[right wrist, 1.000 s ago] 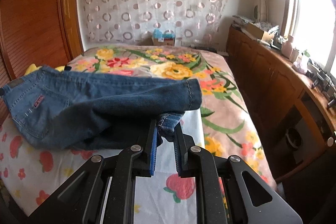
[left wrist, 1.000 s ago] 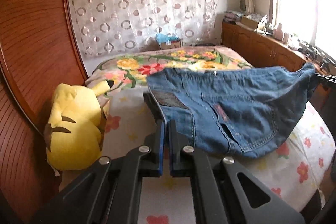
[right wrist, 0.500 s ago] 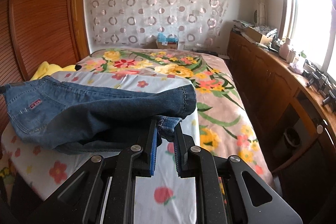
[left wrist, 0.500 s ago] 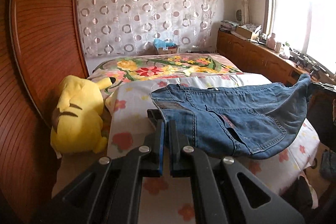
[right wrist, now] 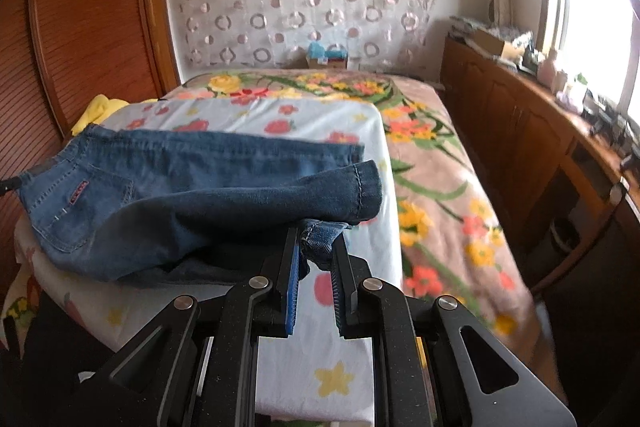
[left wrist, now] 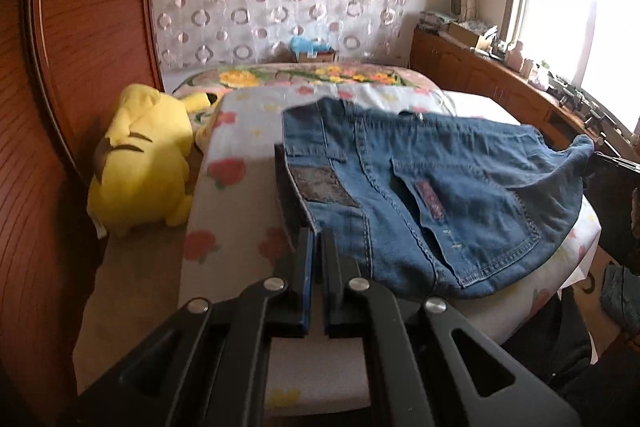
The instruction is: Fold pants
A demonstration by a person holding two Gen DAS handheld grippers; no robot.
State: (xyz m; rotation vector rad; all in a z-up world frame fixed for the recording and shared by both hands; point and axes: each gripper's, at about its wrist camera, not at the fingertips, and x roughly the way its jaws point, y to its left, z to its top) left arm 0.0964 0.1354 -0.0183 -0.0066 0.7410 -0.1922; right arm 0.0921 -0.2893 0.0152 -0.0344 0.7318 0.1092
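Blue denim pants (left wrist: 420,187) hang stretched between my two grippers, just above the white flowered sheet (left wrist: 240,211) on the bed. My left gripper (left wrist: 318,235) is shut on the waistband corner near the dark leather patch. My right gripper (right wrist: 316,247) is shut on a leg hem; the pants (right wrist: 192,195) stretch away to its left, with the other leg end lying over the top. The back pockets face up. The right gripper's body shows at the far right edge of the left wrist view.
A yellow plush toy (left wrist: 140,163) lies against the wooden headboard (left wrist: 80,39) left of the sheet. A floral blanket (right wrist: 432,187) covers the rest of the bed. A wooden cabinet (right wrist: 540,147) with clutter runs under the window at right.
Both grippers have pulled back toward the near edge of the bed, carrying the pants with them. The pants now sit lower, over the white sheet. Both grips are unchanged.
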